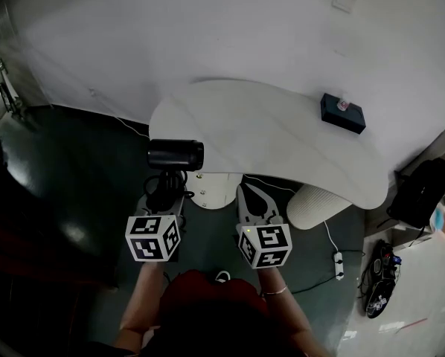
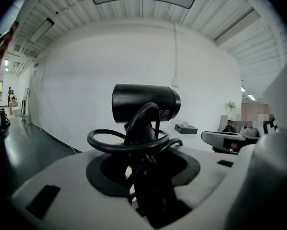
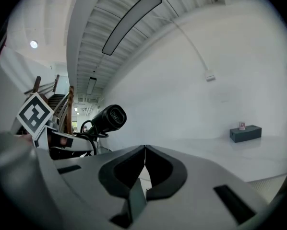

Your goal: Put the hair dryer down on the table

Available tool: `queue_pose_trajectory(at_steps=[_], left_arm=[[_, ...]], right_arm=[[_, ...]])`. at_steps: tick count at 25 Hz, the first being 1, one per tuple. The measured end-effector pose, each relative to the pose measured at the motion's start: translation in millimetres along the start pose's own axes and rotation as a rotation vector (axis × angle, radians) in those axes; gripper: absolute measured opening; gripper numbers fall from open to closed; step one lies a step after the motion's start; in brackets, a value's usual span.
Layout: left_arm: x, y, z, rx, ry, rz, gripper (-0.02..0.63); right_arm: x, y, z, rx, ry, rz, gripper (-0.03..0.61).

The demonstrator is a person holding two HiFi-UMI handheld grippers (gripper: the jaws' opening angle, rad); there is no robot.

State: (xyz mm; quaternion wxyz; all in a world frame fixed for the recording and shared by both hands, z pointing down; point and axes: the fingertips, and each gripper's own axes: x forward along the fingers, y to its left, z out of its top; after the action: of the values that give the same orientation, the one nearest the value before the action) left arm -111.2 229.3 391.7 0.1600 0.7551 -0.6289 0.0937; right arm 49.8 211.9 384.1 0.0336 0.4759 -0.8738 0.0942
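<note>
A black hair dryer hangs in the air just off the near left edge of the white table, its barrel lying level. My left gripper is shut on its handle from below. In the left gripper view the hair dryer stands upright between the jaws, with its black cord looped around the handle. My right gripper is to the right of it, shut with nothing in it, its tips touching. In the right gripper view the hair dryer shows at the left.
A dark box with a small pink thing on top sits at the table's far right. Below the near edge are the table's white pedestal and a white ribbed cylinder. A power strip and a black bag are on the floor at the right.
</note>
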Motion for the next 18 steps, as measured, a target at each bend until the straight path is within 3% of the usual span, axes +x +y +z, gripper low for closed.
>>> queue_pose_trajectory(at_steps=[10, 18], left_arm=[[30, -4, 13, -0.006, 0.016, -0.002, 0.195], [88, 3, 19, -0.001, 0.04, -0.042, 0.195]], right_arm=[[17, -27, 9, 0.018, 0.001, -0.012, 0.015], [56, -49, 11, 0.021, 0.008, -0.039, 0.015]])
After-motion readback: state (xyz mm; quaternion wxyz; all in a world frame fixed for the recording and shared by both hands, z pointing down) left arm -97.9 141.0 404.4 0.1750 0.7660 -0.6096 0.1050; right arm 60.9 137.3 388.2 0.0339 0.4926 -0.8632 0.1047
